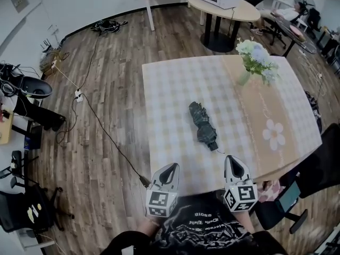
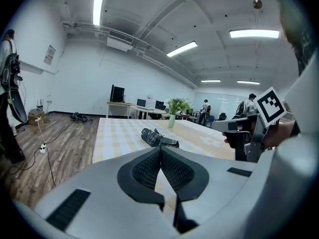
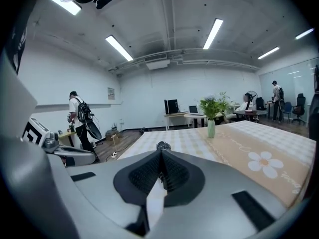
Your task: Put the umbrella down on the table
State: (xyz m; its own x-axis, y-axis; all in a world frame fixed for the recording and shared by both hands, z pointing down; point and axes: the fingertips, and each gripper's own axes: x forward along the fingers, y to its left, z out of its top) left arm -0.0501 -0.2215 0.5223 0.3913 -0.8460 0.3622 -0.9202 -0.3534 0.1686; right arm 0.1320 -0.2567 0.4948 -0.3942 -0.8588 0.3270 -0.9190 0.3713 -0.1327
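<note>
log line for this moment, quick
umbrella: folded, lying on table | left gripper: shut, empty | right gripper: shut, empty

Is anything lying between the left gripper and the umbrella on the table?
Nothing. Only bare checked tablecloth separates the left gripper from the umbrella, as the head view shows.

On the table (image 3: 294,144), the umbrella (image 3: 163,145) is hidden behind the right gripper (image 3: 161,152) except one end; people (image 3: 275,99) beyond the table are too small to tell
</note>
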